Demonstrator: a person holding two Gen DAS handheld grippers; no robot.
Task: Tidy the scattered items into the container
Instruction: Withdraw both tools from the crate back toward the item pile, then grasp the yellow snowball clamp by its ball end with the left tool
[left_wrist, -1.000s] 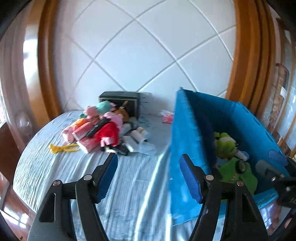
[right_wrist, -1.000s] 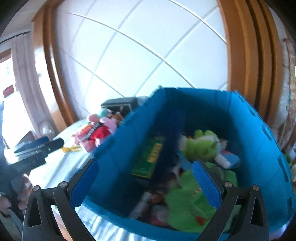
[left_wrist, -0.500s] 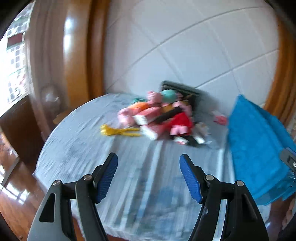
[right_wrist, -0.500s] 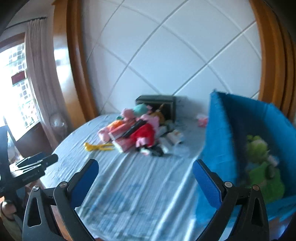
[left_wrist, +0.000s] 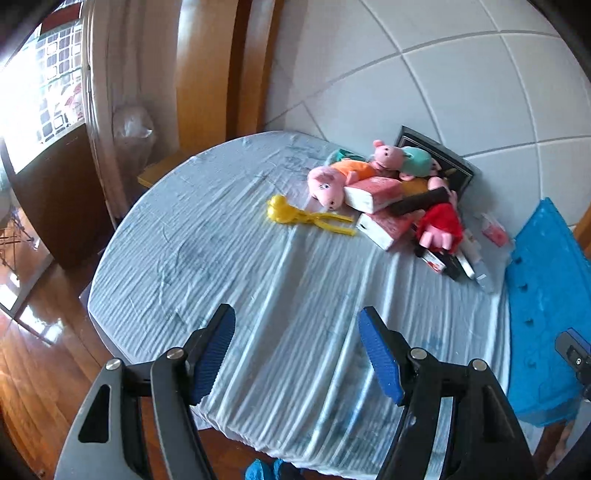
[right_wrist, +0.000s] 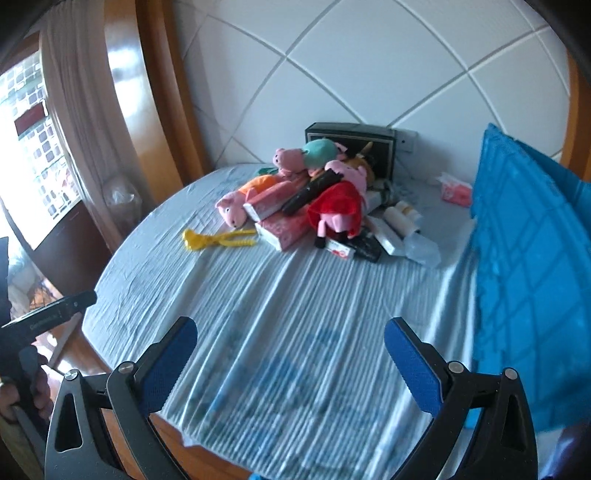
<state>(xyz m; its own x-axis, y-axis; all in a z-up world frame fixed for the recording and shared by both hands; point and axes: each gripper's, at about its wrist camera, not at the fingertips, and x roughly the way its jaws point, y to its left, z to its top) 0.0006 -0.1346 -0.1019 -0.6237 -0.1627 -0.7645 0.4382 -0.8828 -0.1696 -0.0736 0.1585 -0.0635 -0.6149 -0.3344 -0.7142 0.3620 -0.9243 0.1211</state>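
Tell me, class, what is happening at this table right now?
A person holds a gripper in each hand, tidying toys into the blue container at the table's right edge. Both the left gripper and the right gripper are open and empty, above bare tablecloth. The pile waits near the wall: pig plush toys, pink boxes and a yellow plastic toy lying apart to its left. Nothing is being gripped yet.
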